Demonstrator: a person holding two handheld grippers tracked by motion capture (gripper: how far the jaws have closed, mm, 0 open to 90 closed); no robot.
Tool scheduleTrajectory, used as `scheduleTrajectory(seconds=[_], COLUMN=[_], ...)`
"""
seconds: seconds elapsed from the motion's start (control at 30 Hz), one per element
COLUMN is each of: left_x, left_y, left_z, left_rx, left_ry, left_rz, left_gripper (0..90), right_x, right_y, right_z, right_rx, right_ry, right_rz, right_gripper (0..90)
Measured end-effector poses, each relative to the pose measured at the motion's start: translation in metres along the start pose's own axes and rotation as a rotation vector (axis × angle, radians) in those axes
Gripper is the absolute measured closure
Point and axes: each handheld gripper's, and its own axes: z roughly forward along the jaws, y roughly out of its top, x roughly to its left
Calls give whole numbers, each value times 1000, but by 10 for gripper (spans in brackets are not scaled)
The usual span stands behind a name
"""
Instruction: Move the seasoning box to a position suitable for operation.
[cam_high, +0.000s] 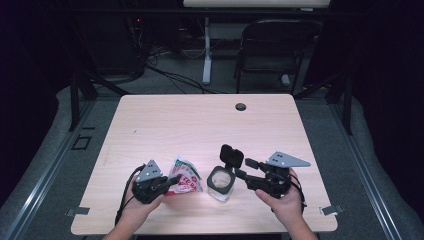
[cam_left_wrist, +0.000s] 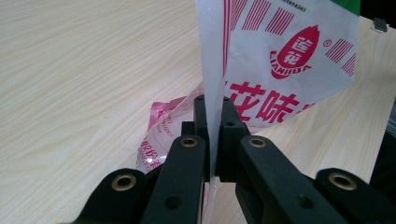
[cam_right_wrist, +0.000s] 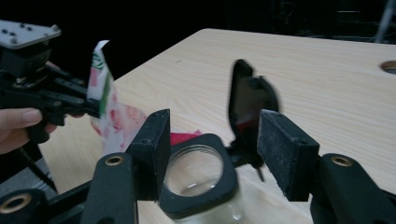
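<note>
The left gripper (cam_high: 172, 181) is clamped flat on the edge of a red-and-white packet (cam_high: 186, 177), whose lower end rests on the table (cam_high: 175, 120) near the front edge. Just right of the packet stands a clear jar (cam_high: 220, 182) with a black collar, its hinged lid (cam_high: 231, 156) flipped up behind it. The right gripper (cam_high: 241, 169) hovers just beside the jar's right side, jaws parted with nothing between the pads (cam_right_wrist: 156, 140). The far half of the table is bare wood, apart from a cable hole (cam_high: 241, 106) near the far edge.
</note>
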Motion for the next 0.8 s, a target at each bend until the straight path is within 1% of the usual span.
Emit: scheduleTrajectory(seconds=[0.07, 0.37, 0.63, 0.67, 0.7, 0.73, 0.8], left_x=[-1, -4, -7, -7, -7, -7, -7], left_y=[0, 0, 0, 0, 0, 0, 0], left_z=[1, 2, 4, 4, 4, 4, 5], left_rx=[-1, 1, 4, 4, 9, 8, 1], left_ry=[0, -8, -14, -14, -15, -17, -19], left_rz=[0, 4, 10, 9, 9, 7, 4], left_gripper=[900, 900, 900, 900, 900, 900, 900], right_x=[5, 24, 40, 44, 44, 47, 49], right_y=[1, 5, 0, -1, -1, -2, -3], right_z=[7, 34, 54, 58, 58, 63, 66], right_rx=[11, 53, 94, 106, 106, 119, 121], right_ry=[21, 111, 162, 171, 171, 182, 188], right_rz=[-9, -20, -37, -42, -42, -46, -42], right_gripper=[443, 428, 423, 423, 423, 423, 423])
